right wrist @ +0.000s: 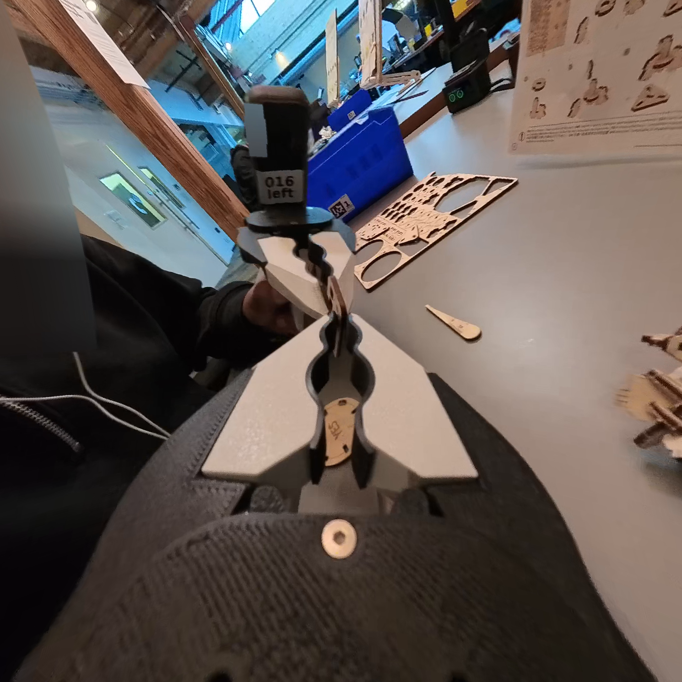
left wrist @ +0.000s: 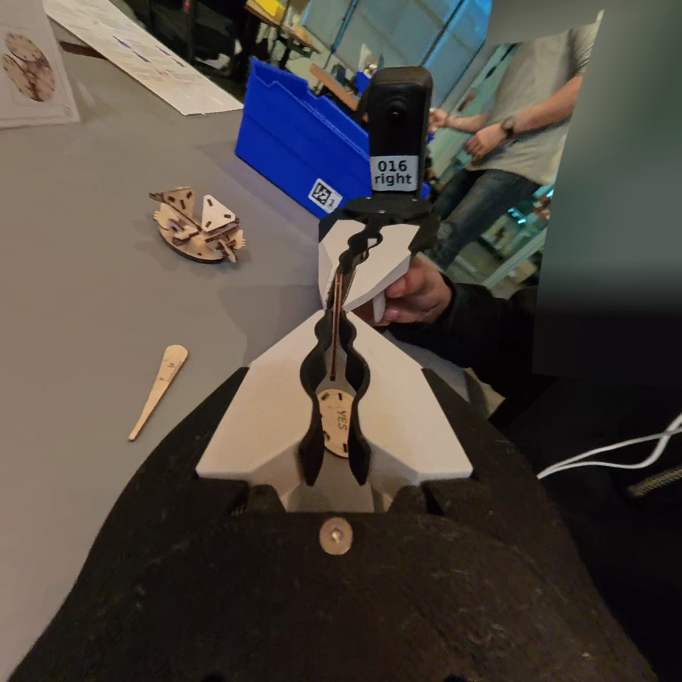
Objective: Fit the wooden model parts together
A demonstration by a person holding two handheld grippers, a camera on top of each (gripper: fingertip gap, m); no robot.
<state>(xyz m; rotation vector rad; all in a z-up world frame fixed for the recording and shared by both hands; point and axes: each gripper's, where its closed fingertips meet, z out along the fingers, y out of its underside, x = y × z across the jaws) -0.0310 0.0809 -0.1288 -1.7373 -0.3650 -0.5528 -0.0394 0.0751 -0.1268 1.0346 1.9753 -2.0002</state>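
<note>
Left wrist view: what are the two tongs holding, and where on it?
Both tongs, left and right, pinch one thin flat wooden piece edge-on, each at an opposite end, tips nearly meeting.

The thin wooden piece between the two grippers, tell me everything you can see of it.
The thin wooden piece is a flat, pale plywood part with dark burnt edges, seen edge-on from the left wrist view. It is held above the grey table, pinched at one end by the left gripper and at the other by the right gripper, their fingers closed on it.
</note>
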